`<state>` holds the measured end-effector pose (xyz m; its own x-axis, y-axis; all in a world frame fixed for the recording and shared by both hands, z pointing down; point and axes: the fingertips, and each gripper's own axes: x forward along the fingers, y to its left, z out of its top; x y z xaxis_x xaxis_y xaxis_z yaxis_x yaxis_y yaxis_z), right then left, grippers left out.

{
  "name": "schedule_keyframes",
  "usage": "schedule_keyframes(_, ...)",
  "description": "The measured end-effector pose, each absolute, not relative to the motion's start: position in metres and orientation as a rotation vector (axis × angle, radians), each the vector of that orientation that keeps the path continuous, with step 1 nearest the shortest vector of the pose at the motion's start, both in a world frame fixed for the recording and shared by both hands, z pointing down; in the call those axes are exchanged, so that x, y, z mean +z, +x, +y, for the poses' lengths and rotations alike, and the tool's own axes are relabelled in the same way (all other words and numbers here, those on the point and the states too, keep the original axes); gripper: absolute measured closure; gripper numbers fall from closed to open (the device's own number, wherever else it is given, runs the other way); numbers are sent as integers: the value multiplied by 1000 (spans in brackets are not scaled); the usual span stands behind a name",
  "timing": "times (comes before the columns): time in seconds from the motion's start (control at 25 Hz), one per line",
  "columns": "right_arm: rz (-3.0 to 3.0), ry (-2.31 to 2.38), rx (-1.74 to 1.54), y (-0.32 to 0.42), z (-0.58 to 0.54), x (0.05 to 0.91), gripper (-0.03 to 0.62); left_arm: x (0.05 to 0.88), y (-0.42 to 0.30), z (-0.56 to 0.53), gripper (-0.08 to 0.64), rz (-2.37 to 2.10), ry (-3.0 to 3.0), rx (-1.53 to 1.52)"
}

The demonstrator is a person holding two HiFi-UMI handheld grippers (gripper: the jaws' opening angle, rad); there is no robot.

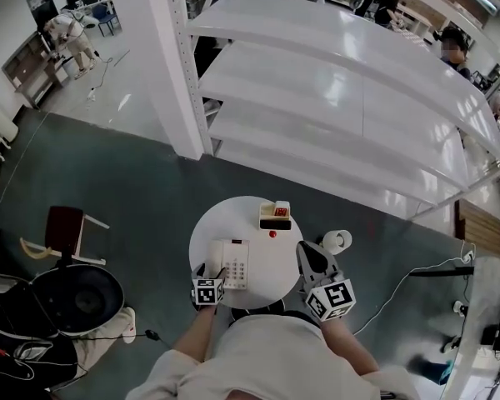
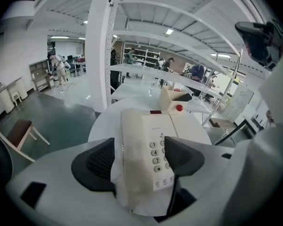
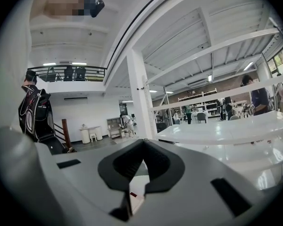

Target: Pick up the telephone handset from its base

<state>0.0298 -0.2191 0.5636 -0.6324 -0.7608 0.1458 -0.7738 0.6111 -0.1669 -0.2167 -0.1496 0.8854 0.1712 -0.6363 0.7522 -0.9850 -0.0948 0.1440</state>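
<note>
Two hand-held grippers in play here. The left hand-held gripper (image 2: 138, 157) is tilted down over the near end of the phone with its jaws spread wide. The cream handset (image 2: 133, 145) lies right between them, still in its cradle on the left side of the base (image 2: 162, 134). The pads aren't squeezing it: one pad is just beside the handset's outer edge, the other hangs over the keypad. Further ahead of that gripper, on the round white desk (image 1: 248, 211), are a small cream box (image 1: 275, 214) and a little red knob (image 1: 272, 234). The right hand-held gripper (image 3: 142, 148) is off to the other side of the phone, roughly level, jaws closed together with nothing in them.
</note>
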Motion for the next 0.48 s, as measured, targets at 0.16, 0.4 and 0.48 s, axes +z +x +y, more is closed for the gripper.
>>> schedule_keyframes(0.16, -2746, 1360, 330, 40, -216, 560, 583, 891, -215, -151, 242, -1512, 1797, 736)
schedule_keyframes(0.4, -2706, 1425, 345, 53, -219, 561, 583, 899, -216, -160, 242, -1483, 1783, 796)
schedule_keyframes(0.48, -2697, 1443, 346, 57, -218, 562, 583, 902, -216, -162, 242, -1479, 1783, 803)
